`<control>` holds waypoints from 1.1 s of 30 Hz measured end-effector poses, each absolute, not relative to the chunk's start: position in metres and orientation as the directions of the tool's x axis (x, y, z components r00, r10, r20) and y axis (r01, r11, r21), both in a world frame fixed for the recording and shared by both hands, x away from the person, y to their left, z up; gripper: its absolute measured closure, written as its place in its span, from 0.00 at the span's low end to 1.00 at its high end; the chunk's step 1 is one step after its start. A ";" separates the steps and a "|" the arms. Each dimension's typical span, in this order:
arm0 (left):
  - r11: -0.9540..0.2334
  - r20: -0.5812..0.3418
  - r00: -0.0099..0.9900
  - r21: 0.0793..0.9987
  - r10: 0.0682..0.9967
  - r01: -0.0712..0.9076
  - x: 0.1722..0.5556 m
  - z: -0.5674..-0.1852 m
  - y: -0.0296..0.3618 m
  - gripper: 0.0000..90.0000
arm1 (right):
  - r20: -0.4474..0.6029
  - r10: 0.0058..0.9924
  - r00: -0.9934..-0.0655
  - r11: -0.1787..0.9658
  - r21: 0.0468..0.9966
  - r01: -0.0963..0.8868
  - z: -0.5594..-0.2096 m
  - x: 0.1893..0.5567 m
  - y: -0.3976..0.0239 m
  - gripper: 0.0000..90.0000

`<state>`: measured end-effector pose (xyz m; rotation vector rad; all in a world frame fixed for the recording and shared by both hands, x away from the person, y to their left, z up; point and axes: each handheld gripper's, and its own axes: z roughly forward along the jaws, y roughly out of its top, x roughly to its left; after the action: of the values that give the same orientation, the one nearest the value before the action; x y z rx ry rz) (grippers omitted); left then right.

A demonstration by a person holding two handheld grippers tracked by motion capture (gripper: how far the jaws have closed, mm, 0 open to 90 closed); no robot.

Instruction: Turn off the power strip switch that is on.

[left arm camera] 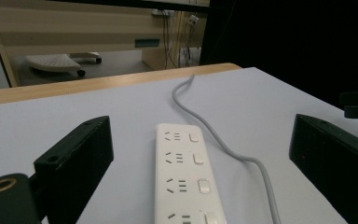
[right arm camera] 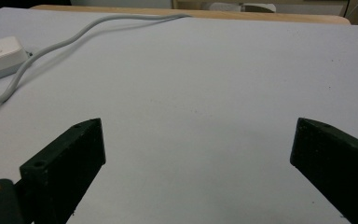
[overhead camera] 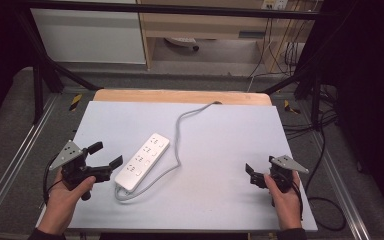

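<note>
Left tool (overhead camera: 108, 154): jaws wide apart, empty, touching nothing, aimed along the power strip (overhead camera: 143, 161) just beside it. Strip lies flat on the desk (overhead camera: 220, 190), left of centre, grey cord (overhead camera: 180, 130) running to the far edge. Right tool (overhead camera: 260, 169): jaws wide apart, empty, over bare desk, well apart from strip.

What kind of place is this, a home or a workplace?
Probably a lab or workshop bench set up for recording. A black metal frame surrounds the white table, loose cables hang behind it, and a power strip lies ready.
</note>
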<state>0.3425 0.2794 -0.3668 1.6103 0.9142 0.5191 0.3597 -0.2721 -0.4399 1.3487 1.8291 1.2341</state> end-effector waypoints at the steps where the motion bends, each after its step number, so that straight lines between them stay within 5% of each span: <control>1: -0.045 -0.140 0.599 0.958 0.788 0.283 0.343 -0.367 0.279 0.07 | 0.087 0.934 -0.347 0.076 0.899 0.431 -0.440 0.360 -0.272 0.04; 33: -0.104 -0.133 0.615 0.937 0.777 0.334 0.370 -0.383 0.259 0.15 | 0.086 0.943 -0.323 0.065 0.901 0.429 -0.439 0.360 -0.276 0.04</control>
<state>0.3700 0.2593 -0.3833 1.6948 0.9219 0.4819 0.3600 -0.2762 -0.4386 1.3647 1.8041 1.2225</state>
